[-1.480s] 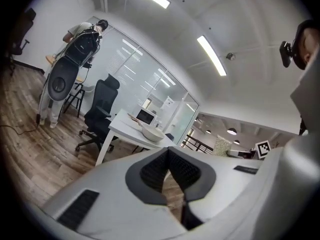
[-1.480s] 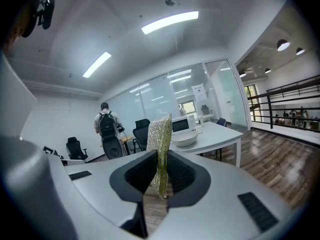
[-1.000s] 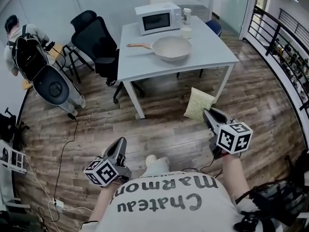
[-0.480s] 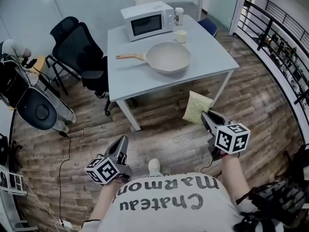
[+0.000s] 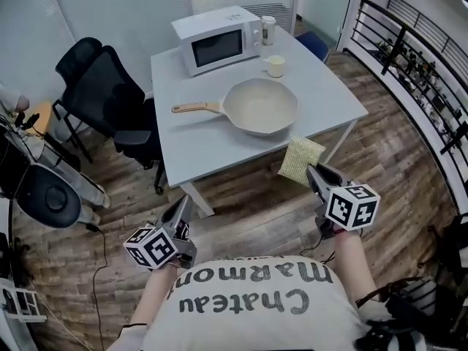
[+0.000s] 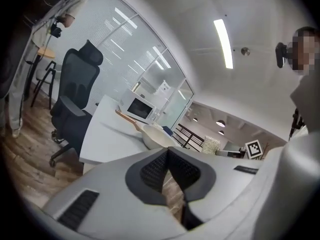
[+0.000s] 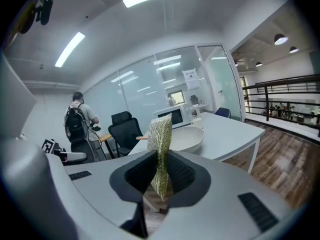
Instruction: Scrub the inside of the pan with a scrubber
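- Cream pan [image 5: 259, 107] in the head view, lying about mid-way on a grey table [image 5: 197, 148], wooden handle pointing left; white microwave [image 5: 217, 39] and a cup [image 5: 275, 66] behind it.
- Same view: right gripper [image 5: 312, 172] just below the table's near edge, clamped on a yellow-green scrubber [image 5: 300, 159] that sticks up toward the pan without touching it.
- Same view: left gripper [image 5: 183, 205] at lower left over the wood floor [image 5: 409, 167], apart from the table and aimed toward it; black chair [image 5: 110, 86] at the table's left.
- Left gripper view: jaws pressed together, nothing between them; pan, microwave and chair ahead beyond the tips.
- Right gripper view: pads squeezing the scrubber's lower part, the mesh standing upright above them; pan on the table straight behind it, well apart.
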